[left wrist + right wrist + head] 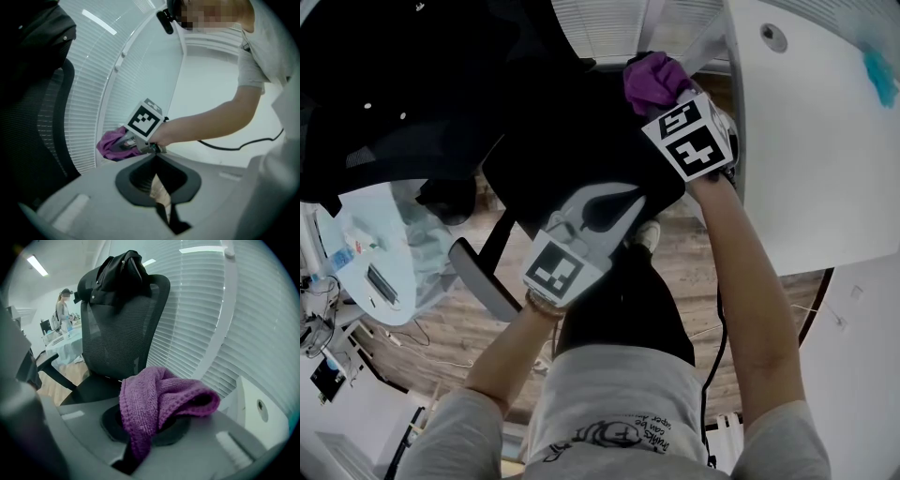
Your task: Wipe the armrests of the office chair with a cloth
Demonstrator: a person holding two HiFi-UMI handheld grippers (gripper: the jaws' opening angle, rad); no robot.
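the cloth (159,404) is purple and bunched, and the right gripper (126,143) has its jaws closed on it, so that one fold hangs down between them and the rest bulges over the top. in the head view it is held over the far side of the seat of the office chair (117,333), close to the window blinds (197,310) and just beside the white desk (816,141); whether it touches the chair i cannot tell. the left gripper (628,202) is over the front part of the seat with its jaws drawn together to a thin slit and nothing between them. one grey-black armrest (478,277) shows to the left of it, apart from both grippers. a black garment (119,268) lies over the top of the mesh backrest. the cubes on both grippers carry only black and white square patterns, no letters. the print on the person's grey shirt (619,433) has some words, but they are upside down and too small to read. far behind the chair a person (63,305) stands by a light blue table (65,345).
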